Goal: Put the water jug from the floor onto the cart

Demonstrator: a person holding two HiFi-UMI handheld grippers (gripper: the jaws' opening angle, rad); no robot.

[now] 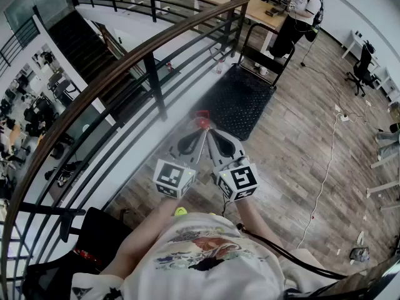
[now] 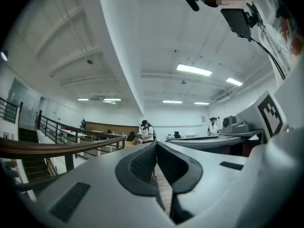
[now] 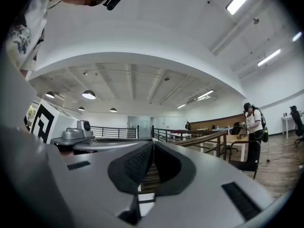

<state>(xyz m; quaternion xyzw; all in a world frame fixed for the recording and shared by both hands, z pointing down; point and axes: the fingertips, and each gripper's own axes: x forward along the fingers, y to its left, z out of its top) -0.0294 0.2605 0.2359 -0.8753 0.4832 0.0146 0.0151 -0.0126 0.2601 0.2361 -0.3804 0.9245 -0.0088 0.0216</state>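
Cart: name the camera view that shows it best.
The head view. The cart shows nearly whole from above, black deck and handle, beside the railing. The left gripper view gives only a dark sliver behind the shut left tool, the right gripper view a dark frame that may be the handle.

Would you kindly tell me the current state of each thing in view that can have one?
left gripper: shut, nothing between its jaws, held level.
right gripper: shut, nothing between its jaws, held level.
cart: standing on the floor beside the railing, deck bare, handle upright.
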